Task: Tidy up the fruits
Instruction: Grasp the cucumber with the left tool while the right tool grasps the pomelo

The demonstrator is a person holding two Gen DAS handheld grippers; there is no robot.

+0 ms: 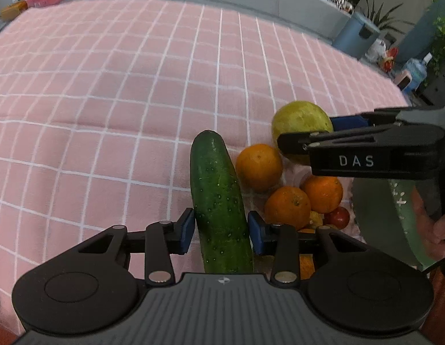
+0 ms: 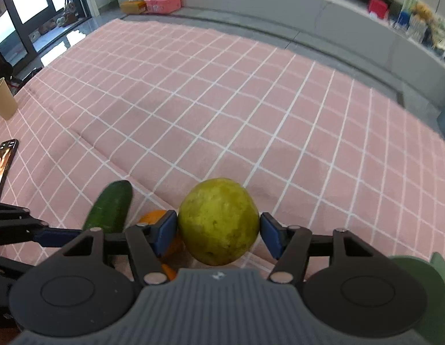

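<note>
cucumber: 1 | yellow-green round fruit: 1 | oranges: 3 whole in view, further orange bits half hidden, uncounted | small red fruit: 1 | phone: 1 | paper cup: 1

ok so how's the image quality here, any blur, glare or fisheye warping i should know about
Left wrist view: strong fisheye bending of the pink checked tablecloth grid; the long dark green cucumber is sharp, and light is soft with no harsh glare. Right wrist view: the same warping; the round yellow-green fruit is fairly sharp, the cucumber is slightly blurred, and the bright window at top left is overexposed.
</note>
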